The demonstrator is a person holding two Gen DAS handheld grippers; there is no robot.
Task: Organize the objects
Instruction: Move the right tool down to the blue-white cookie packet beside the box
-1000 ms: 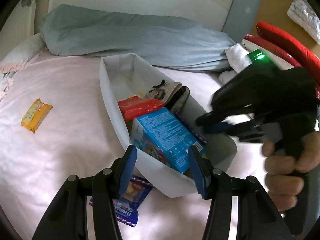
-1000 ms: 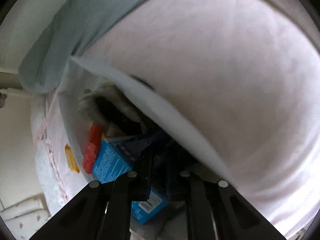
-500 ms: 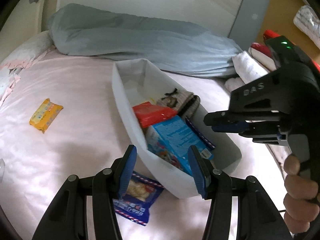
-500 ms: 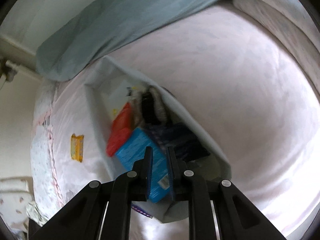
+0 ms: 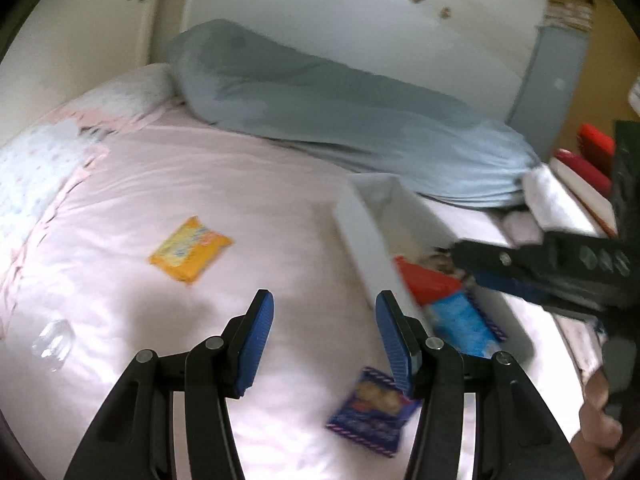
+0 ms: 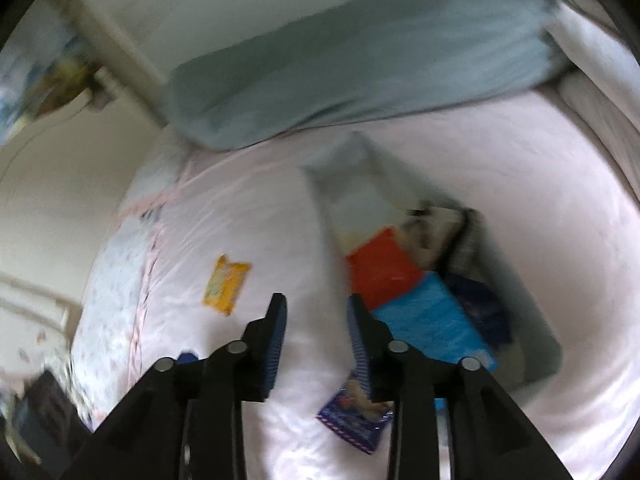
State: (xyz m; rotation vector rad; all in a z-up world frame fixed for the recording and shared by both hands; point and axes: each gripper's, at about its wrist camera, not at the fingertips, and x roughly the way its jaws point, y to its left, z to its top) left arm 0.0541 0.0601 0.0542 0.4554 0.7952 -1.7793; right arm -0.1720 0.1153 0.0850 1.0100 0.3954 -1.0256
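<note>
Meanwhile the left gripper point(image 5: 324, 332) hangs spread and empty, the yellow packet point(image 5: 190, 249) at its eleven o'clock, while the right gripper's point(image 6: 316, 332) empty jaws are opening.

Pink bedsheet point(image 5: 280, 184) covers the bed. Long grey-blue bolster point(image 5: 340, 112) lies along the far edge, against the pale wall point(image 5: 320, 20). Floral pillow point(image 5: 36, 168) at the far left corner. Folded white cloth point(image 5: 548, 196) and red-and-white items point(image 5: 592, 160) at the far right edge; type unclear.
</note>
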